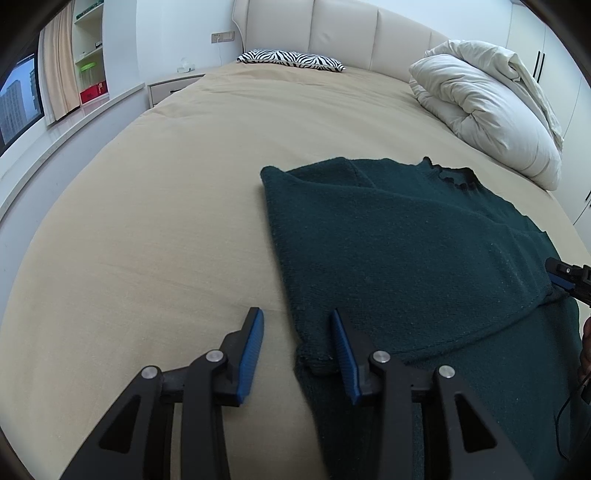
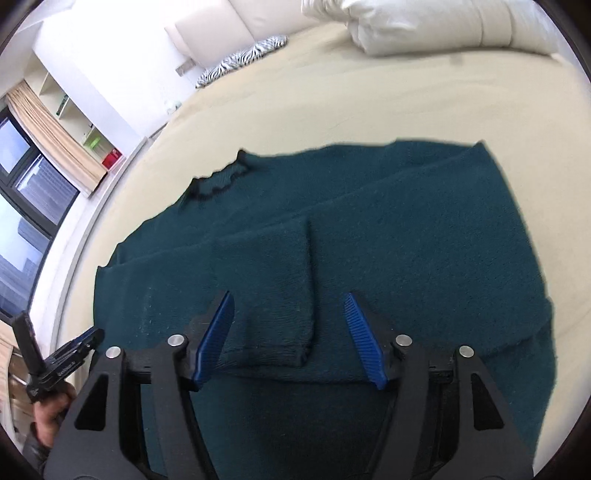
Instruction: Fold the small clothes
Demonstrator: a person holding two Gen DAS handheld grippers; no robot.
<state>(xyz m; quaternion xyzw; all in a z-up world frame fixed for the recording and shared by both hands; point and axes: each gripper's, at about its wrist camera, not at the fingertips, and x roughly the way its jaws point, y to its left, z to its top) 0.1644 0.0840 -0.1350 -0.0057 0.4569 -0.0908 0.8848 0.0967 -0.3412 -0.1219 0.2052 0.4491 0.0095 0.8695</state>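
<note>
A dark green knitted sweater [image 1: 406, 251] lies flat on the beige bed sheet [image 1: 166, 221], collar [image 1: 452, 177] toward the headboard. My left gripper [image 1: 297, 326] is open at the sweater's left hem corner; its right finger rests over the knit and its left finger is over bare sheet. In the right wrist view the sweater [image 2: 406, 240] has one sleeve [image 2: 273, 266] folded across the body. My right gripper [image 2: 288, 299] stands open with the sleeve's cuff lying loose between its pads. The right gripper [image 1: 565, 280] also shows at the sweater's right edge. A hand holds the left gripper [image 2: 74, 347].
A bunched white duvet [image 1: 491, 110] lies at the back right of the bed. A zebra-print pillow [image 1: 291, 59] sits by the padded headboard [image 1: 343, 33]. A nightstand [image 1: 173, 85], shelves [image 1: 90, 55] and a window [image 2: 22, 206] are on the left.
</note>
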